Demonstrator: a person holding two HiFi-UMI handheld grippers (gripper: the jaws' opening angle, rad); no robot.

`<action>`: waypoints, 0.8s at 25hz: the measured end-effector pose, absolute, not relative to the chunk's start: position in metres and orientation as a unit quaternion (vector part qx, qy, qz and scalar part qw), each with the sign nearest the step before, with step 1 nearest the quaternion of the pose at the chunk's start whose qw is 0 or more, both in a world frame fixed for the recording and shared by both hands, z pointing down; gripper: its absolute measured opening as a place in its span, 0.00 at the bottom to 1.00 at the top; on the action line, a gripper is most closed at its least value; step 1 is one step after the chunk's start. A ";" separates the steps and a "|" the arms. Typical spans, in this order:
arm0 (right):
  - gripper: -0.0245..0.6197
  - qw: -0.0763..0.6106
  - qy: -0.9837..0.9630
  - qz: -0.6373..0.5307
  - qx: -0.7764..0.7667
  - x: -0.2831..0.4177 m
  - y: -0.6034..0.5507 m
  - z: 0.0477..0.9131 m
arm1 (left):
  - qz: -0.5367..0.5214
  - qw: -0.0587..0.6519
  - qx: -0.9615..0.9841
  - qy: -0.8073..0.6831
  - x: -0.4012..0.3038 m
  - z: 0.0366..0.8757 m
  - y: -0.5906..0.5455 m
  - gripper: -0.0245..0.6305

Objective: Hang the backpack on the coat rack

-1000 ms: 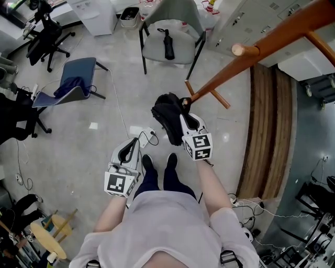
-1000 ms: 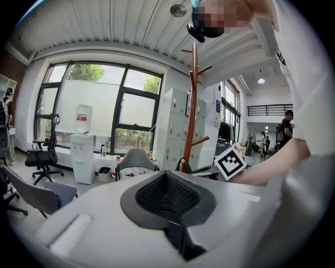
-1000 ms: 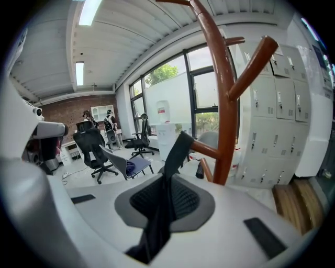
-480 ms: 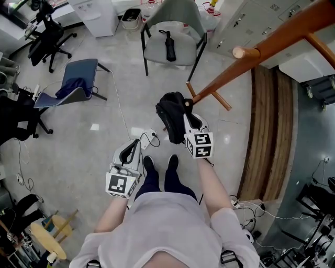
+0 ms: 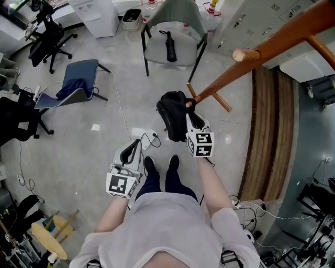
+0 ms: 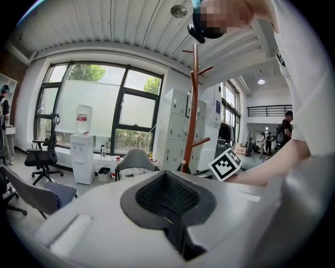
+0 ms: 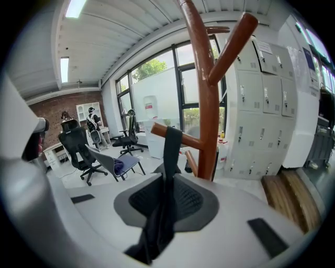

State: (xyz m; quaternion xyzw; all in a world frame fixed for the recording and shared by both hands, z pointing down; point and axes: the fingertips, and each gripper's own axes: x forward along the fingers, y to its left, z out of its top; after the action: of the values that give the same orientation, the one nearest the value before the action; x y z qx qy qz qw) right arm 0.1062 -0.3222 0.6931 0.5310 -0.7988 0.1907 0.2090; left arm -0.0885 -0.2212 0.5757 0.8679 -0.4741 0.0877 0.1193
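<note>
The black backpack (image 5: pixel 171 114) hangs above the floor, close against the brown wooden coat rack (image 5: pixel 272 39) at its low peg (image 5: pixel 191 99). My right gripper (image 5: pixel 188 111) is shut on the pack's black strap (image 7: pixel 168 157). In the right gripper view the strap runs from the jaws up to the low peg (image 7: pixel 180 137) and lies across it, in front of the coat rack (image 7: pixel 208 104) pole. My left gripper (image 5: pixel 131 145) hangs lower left, shut and holding nothing. In the left gripper view the left gripper (image 6: pixel 167 191) faces the rack (image 6: pixel 191 104).
A grey chair (image 5: pixel 170 44) with a folded umbrella stands ahead and a blue chair (image 5: pixel 78 78) to the left. A power strip and cable (image 5: pixel 144 132) lie on the floor by the person's feet. White lockers (image 5: pixel 246 15) and a wooden floor strip (image 5: pixel 267 136) are on the right.
My right gripper and the backpack have shifted slightly right, closer to the rack's low peg. The left gripper has stayed where it was.
</note>
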 end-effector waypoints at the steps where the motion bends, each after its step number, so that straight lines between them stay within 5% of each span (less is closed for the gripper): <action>1: 0.11 0.206 -0.798 0.191 0.533 0.107 -0.323 0.692 | 0.089 0.120 0.868 -0.474 -0.088 0.576 -0.221 0.05; 6: 0.41 0.191 -0.798 0.198 0.536 0.110 -0.324 0.687 | 0.092 0.119 0.871 -0.467 -0.085 0.579 -0.219 0.05; 20: 0.46 0.137 -0.810 0.133 0.554 0.106 -0.309 0.623 | 0.083 0.111 0.873 -0.467 -0.079 0.569 -0.222 0.05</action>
State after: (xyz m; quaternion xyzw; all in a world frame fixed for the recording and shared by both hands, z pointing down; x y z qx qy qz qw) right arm 0.1063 -0.3092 0.6233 0.5545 -0.8099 0.1333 0.1370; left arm -0.0792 -0.2217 0.5693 0.8733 -0.4671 0.0829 0.1112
